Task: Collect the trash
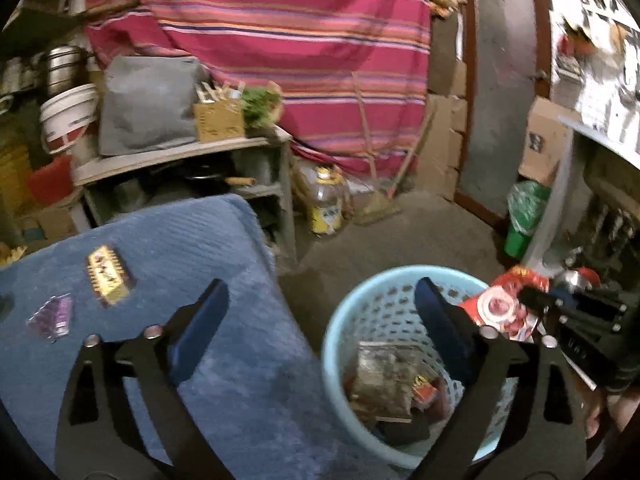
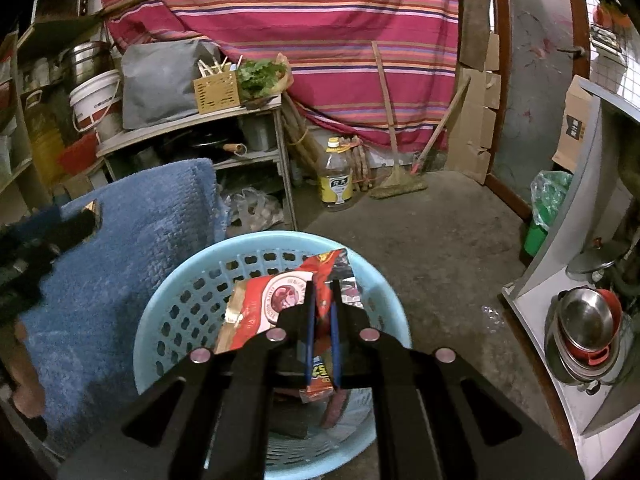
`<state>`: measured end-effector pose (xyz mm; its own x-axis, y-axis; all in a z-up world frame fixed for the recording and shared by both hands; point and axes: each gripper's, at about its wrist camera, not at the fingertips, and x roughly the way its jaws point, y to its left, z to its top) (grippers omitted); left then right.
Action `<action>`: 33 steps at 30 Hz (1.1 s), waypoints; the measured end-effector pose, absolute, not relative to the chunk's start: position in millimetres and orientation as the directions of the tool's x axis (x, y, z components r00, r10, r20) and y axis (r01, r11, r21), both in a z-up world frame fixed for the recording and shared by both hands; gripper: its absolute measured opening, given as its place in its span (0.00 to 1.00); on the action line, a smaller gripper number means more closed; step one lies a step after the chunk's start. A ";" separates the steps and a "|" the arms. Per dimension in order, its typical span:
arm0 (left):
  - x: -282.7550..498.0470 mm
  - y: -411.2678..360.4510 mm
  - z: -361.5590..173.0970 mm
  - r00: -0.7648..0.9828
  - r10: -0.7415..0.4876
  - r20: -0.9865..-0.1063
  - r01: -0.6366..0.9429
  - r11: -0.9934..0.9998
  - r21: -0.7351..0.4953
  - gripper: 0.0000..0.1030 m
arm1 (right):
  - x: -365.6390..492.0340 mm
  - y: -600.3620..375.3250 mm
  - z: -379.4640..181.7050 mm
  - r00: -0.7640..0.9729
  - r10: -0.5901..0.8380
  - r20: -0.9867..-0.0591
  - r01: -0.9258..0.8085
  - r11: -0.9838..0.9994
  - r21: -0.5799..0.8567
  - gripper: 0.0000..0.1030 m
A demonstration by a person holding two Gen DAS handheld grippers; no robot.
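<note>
A light blue perforated basket (image 1: 344,320) (image 2: 168,280) stands on the floor beside a blue towel-covered surface (image 1: 208,280) (image 2: 132,248). Several wrappers lie inside it (image 1: 388,384). My right gripper (image 2: 322,300) is shut on red wrappers (image 2: 272,300) and holds them above the basket; it shows at the right of the left wrist view (image 1: 532,304) with the wrappers (image 1: 500,304). My left gripper (image 1: 320,304) is open and empty, over the towel's edge and the basket. A gold wrapper (image 1: 108,276) and a purple wrapper (image 1: 52,316) lie on the towel.
A shelf unit (image 1: 192,160) with pots and boxes stands behind the towel. A yellow-labelled bottle (image 2: 338,176) and a broom (image 2: 396,184) stand by the striped cloth (image 2: 280,20). A green bin (image 1: 524,216) and a cabinet with metal pots (image 2: 588,328) are at the right.
</note>
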<state>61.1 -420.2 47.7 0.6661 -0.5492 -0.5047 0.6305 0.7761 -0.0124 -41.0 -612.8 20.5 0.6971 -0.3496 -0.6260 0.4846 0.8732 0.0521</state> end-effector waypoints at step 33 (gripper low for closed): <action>-7.4 -131.0 52.6 0.882 -0.271 -0.386 0.308 0.951 0.036 0.95 | -58.9 -410.7 51.8 0.856 -0.289 -0.428 0.369 0.922 0.116 0.96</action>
